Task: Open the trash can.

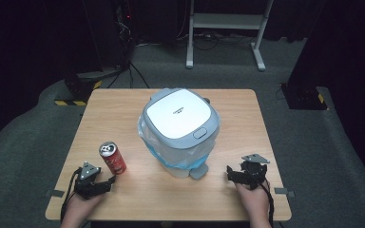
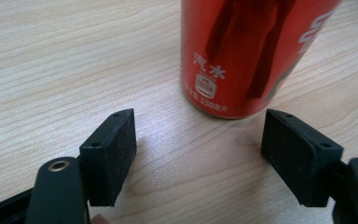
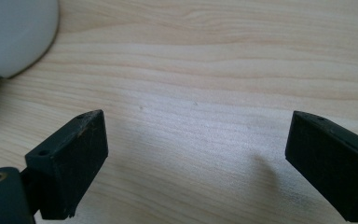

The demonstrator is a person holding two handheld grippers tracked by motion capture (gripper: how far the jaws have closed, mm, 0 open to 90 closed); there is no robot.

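Note:
A red soda can (image 1: 112,157) stands upright on the wooden table (image 1: 138,199) at its near left. My left gripper (image 1: 108,182) lies just in front of it, open. In the left gripper view the can (image 2: 247,51) rises just beyond the two black pads (image 2: 116,154), which do not touch it. A grey and white pedal bin (image 1: 180,124) with a shut lid and a blue liner stands at the table's middle. My right gripper (image 1: 232,172) rests at the near right, open, with bare wood between its pads (image 3: 74,163). The bin's pedal (image 3: 14,32) shows at the upper left of the right gripper view.
The bin's foot pedal (image 1: 198,172) sticks out toward the near edge between the two grippers. Behind the table are a white stand's legs (image 1: 225,33) and dark equipment on the grey floor.

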